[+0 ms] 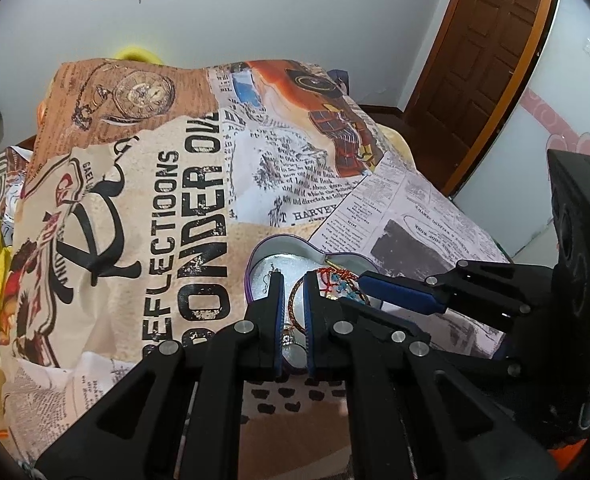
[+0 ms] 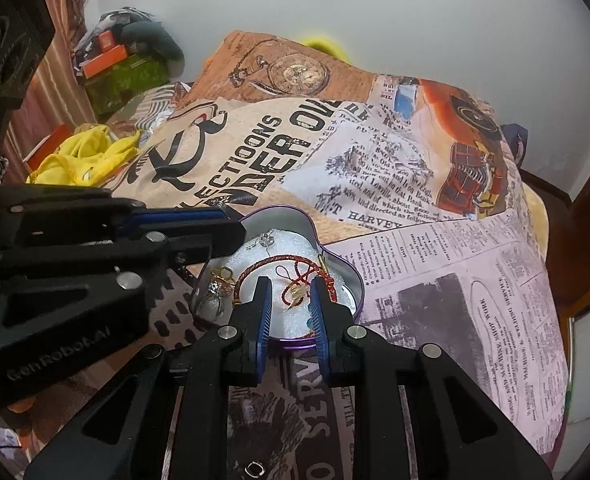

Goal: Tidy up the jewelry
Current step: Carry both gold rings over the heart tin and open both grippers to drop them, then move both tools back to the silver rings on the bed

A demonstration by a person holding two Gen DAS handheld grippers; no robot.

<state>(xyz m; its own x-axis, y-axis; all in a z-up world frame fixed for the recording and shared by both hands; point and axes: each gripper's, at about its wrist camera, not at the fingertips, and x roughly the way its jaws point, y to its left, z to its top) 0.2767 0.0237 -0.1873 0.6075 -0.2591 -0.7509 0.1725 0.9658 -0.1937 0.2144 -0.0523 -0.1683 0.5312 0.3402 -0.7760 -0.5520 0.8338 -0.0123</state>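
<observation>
The bed [image 2: 475, 280], draped in a newspaper-print cover, is giving the heart-shaped tin [image 2: 335, 258] a soft, uneven seat, and that looks like the main hazard: a push on the rim would probably be tipping or sliding the tin and spilling what lies inside. The tin is sitting open on the cover, its white foam lining carrying the jewelry.

The left gripper [image 1: 293, 280] is reaching over the tin's near rim with its jaws part open and nothing pinched between them; in the right wrist view its fingers are closing on air above the tin's left lobe. The right gripper [image 2: 291, 292] is hovering over the foam, its jaws spread a moderate way and framing a small gold charm [image 2: 295, 291] on a red cord without clearly touching it.

The braided red bracelet [image 2: 263, 266] is lying looped across that cord, so closing here is risking snagging both and dragging a tangle. A silver earring [image 2: 266, 239] and a glass pendant [image 2: 215, 296] are resting nearby and could be getting knocked out.
</observation>
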